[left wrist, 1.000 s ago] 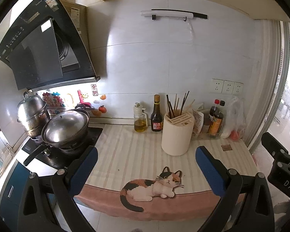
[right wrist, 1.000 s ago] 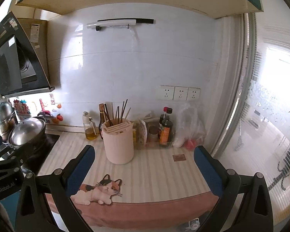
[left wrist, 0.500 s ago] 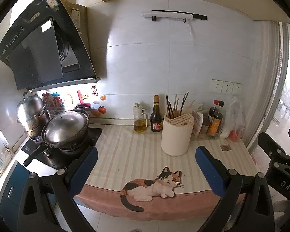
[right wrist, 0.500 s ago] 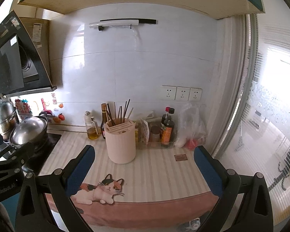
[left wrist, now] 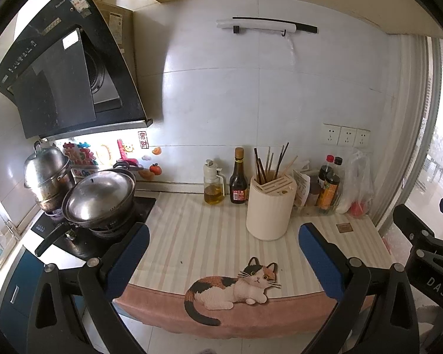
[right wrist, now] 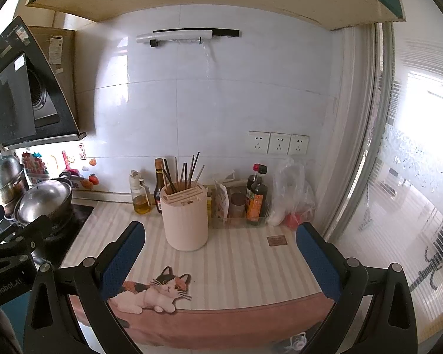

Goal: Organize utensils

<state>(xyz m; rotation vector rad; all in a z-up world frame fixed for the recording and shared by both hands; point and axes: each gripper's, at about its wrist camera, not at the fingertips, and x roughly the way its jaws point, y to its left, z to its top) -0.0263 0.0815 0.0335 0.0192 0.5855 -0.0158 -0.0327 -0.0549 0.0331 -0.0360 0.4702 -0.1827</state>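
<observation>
Blue-padded and black-framed, the left gripper is hovering with its fingers spread wide and empty, short of the cream cylindrical utensil holder. The right gripper is likewise gaping, holding nothing, its frame cut off by the picture's lower edge. Nearer than the holder, a striped counter mat with a calico cat print is draping over the counter edge, hiding the front. The holder is standing upright on the mat, with thin dark chopsticks sticking up from its slotted top; how many is hard to count. Just behind the holder, a dark brown sauce bottle and a clear oil dispenser are standing against the wall. Right of the holder, packets and bottles are crowding together, partly hidden.
</observation>
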